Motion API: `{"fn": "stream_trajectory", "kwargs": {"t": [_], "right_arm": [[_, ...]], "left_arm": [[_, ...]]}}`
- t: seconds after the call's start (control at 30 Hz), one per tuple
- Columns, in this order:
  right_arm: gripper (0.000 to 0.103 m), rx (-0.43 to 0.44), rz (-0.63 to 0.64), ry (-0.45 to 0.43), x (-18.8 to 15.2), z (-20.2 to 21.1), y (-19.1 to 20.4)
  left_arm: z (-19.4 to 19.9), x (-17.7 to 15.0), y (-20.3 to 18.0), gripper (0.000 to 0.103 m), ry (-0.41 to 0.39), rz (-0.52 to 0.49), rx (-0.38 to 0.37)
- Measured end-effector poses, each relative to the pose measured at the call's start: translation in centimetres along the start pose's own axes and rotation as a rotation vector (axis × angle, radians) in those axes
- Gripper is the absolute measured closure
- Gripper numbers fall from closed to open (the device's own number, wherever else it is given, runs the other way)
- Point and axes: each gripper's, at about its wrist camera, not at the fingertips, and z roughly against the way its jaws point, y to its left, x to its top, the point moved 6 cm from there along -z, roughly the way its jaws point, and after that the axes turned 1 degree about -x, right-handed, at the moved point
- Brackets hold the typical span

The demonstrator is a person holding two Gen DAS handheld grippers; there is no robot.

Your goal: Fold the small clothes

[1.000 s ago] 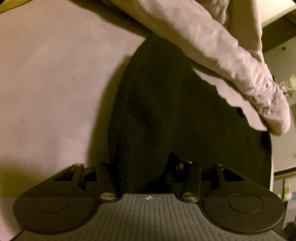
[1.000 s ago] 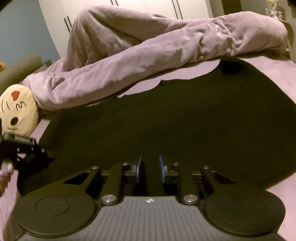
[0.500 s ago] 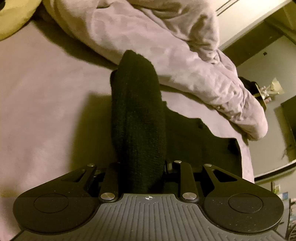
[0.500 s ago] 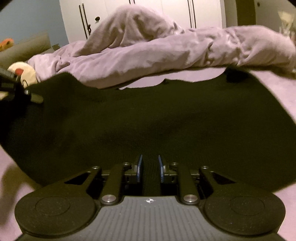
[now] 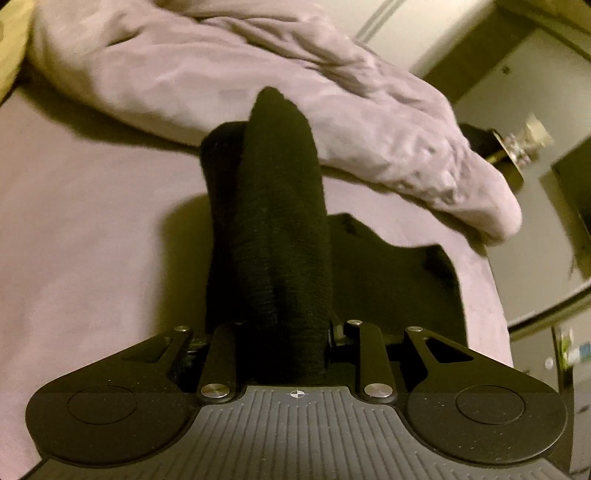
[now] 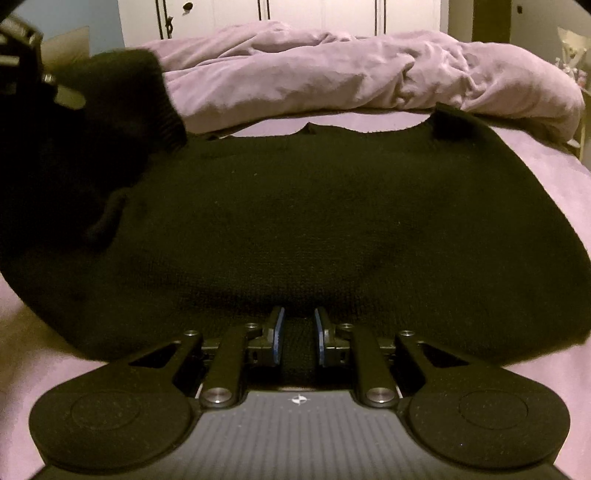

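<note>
**Sleeve lifted higher, sweater body unchanged**

Since the earlier frames the black sweater's sleeve [image 5: 273, 229] has been raised further and carried inward by the left gripper [image 5: 284, 332]; in the right wrist view it is now seen bunched up ahead-left of the right gripper, cuff [image 6: 162, 103] ribbing visible, overlapping the sweater body's left side.

Left gripper: clamped on the sleeve. A thick roll of black knit is pinched between the jaws and runs straight ahead from the tool, tip standing up against the purple duvet [image 5: 332, 110]. Fingertips are hidden by the fabric.

Right gripper [image 6: 298, 341]: blue pads [image 6: 277, 336] are seen set a little apart, with the near hem of the black sweater [image 6: 314, 229] lying between them. Whether the hem is actually being squeezed cannot be told from this view.

Sweater body is spread flat on the purple bed sheet [image 6: 554, 192], directly ahead of the right tool, neckline at the far edge, just short of the crumpled duvet. Part of the left gripper is seen at far upper-left of the right view, blurred.

Beyond the duvet, white wardrobe doors [image 6: 314, 14] are visible. A yellow pillow [image 5: 11, 44] edge is seen at far left of the left view.
</note>
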Motion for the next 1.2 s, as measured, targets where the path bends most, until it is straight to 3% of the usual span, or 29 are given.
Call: {"fn": "stream_trajectory", "kwargs": {"t": [0.3,0.33,0.37,0.43,0.53,0.63,0.73,0.83,0.97,1.03,1.2], "right_arm": [[0.088,0.032,-0.035,0.002,0.0,-0.1,-0.5],[0.088,0.035,-0.035,0.001,0.0,-0.1,-0.5],[0.088,0.038,-0.036,0.000,0.0,-0.1,-0.5],[0.088,0.043,-0.037,-0.001,0.1,-0.1,-0.7],[0.088,0.056,-0.043,0.000,0.1,-0.2,-0.9],[0.088,0.069,-0.046,-0.004,0.1,-0.2,-1.1],[0.088,0.074,-0.045,-0.007,0.1,-0.2,-1.1],[0.088,0.076,-0.052,-0.005,0.1,-0.2,-1.1],[0.088,0.072,-0.047,-0.006,0.0,-0.1,-1.1],[0.088,0.072,-0.041,-0.008,-0.1,-0.1,-1.0],[0.088,0.124,-0.093,0.015,0.4,0.6,-1.9]], "left_arm": [[-4.0,-1.7,-8.5,0.075,0.034,-0.095,-0.019],[-4.6,-1.9,-9.3,0.075,0.032,-0.099,-0.042],[-5.4,-2.4,-10.1,0.067,0.051,-0.087,-0.068],[-6.7,-3.3,-10.7,0.062,0.131,-0.029,-0.126],[-5.1,-3.6,-11.2,0.059,0.105,-0.016,-0.177],[-1.5,-3.2,-9.5,0.046,-0.012,-0.054,-0.117],[0.4,-3.1,-5.4,0.046,-0.118,-0.058,0.069],[-0.8,-4.5,-1.5,0.050,-0.100,-0.050,0.231],[-4.8,-7.9,-0.4,0.053,0.013,-0.059,0.249],[-6.2,-9.5,-1.6,0.053,0.041,-0.118,0.241],[-6.2,-10.9,-3.6,0.050,0.037,-0.209,0.167]]}}
